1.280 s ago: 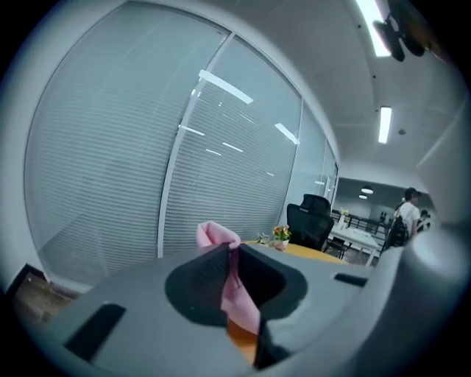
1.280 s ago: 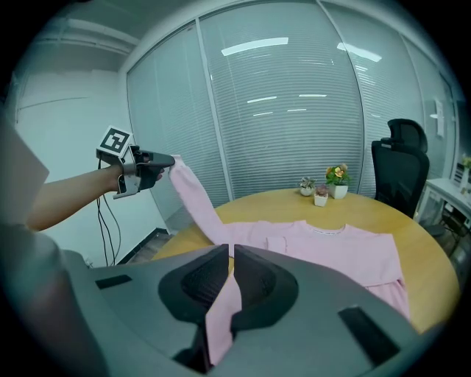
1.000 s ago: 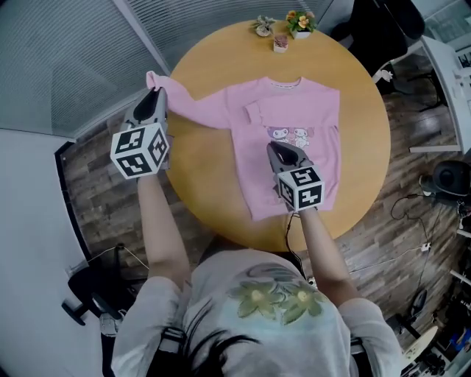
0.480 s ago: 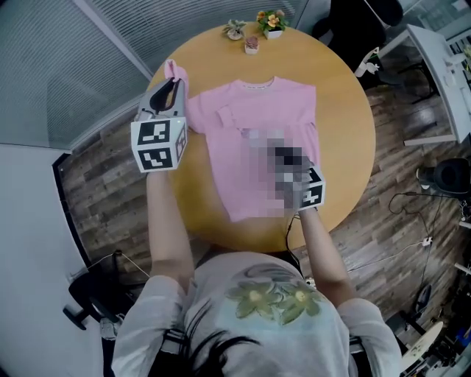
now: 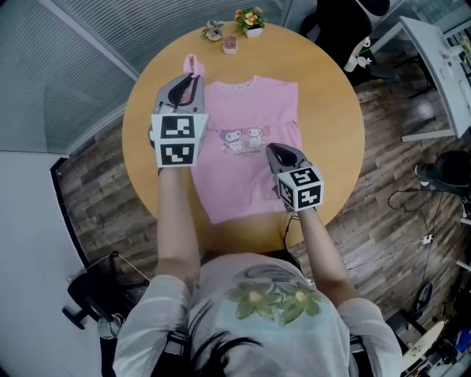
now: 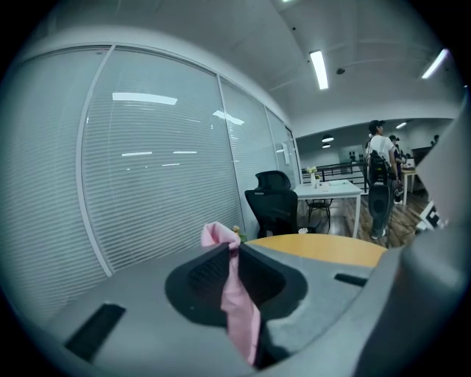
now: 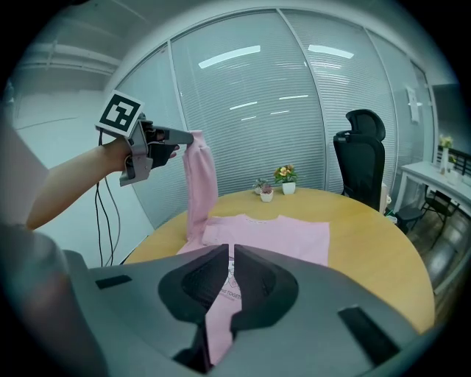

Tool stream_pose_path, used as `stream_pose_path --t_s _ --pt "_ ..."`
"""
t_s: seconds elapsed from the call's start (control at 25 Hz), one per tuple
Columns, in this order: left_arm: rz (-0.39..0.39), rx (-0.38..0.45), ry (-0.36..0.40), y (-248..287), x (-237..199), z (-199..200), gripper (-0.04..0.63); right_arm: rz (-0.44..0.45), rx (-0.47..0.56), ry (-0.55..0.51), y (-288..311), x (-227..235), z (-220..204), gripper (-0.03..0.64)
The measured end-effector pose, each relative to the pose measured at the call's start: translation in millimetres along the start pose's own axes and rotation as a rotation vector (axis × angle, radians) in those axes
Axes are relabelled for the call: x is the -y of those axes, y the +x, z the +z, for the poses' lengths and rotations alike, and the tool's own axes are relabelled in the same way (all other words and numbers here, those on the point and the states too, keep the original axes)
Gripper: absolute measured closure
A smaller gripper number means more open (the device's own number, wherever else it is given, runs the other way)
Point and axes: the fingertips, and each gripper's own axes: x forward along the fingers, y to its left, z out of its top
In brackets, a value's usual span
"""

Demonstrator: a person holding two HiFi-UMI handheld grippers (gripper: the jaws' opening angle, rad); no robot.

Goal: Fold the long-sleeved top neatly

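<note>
A pink long-sleeved top (image 5: pixel 254 110) lies flat on the round wooden table (image 5: pixel 324 110), with a cartoon print on its chest. My left gripper (image 5: pixel 188 79) hovers over the top's left shoulder, shut on the end of the left sleeve (image 5: pixel 193 62). In the left gripper view a strip of that pink sleeve (image 6: pixel 235 294) is pinched between the jaws. The right gripper view shows the sleeve (image 7: pixel 197 184) hanging from the left gripper (image 7: pixel 151 151) down to the top (image 7: pixel 272 235). My right gripper (image 5: pixel 276 151) rests low over the top's right side, shut on a fold of its fabric (image 7: pixel 221 324).
Two small potted plants (image 5: pixel 250 16) and a little pot (image 5: pixel 230 44) stand at the table's far edge. A black office chair (image 7: pixel 366 158) sits behind the table on the right. Blinds cover the glass wall (image 6: pixel 147 184) on the left. People stand far off (image 6: pixel 379 177).
My left gripper has carried the sleeve end from beyond the table's left edge rightward, and it now hangs over the top's left shoulder. The right gripper stands further right of the print.
</note>
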Motion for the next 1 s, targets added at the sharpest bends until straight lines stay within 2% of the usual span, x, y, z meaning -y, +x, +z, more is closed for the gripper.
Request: stream_pose_path --t_s 0.44,0.84,1.0 --pt "-0.031 -0.082 0.055 60.4 100.1 -8.1 0.555 0.029 -0.024 0.001 -4.4 56.2 -11.0 0.583" --pt "-0.118 -0.203 0.126 118.0 187.0 -51.9 0.554 0.061 -0.058 0.022 3.2 90.5 -28.2 0.583" --pt "-0.16 -0.264 0.132 140.8 214.8 -75.7 0.555 0.068 -0.07 0.036 7.4 101.9 -35.1 0.583"
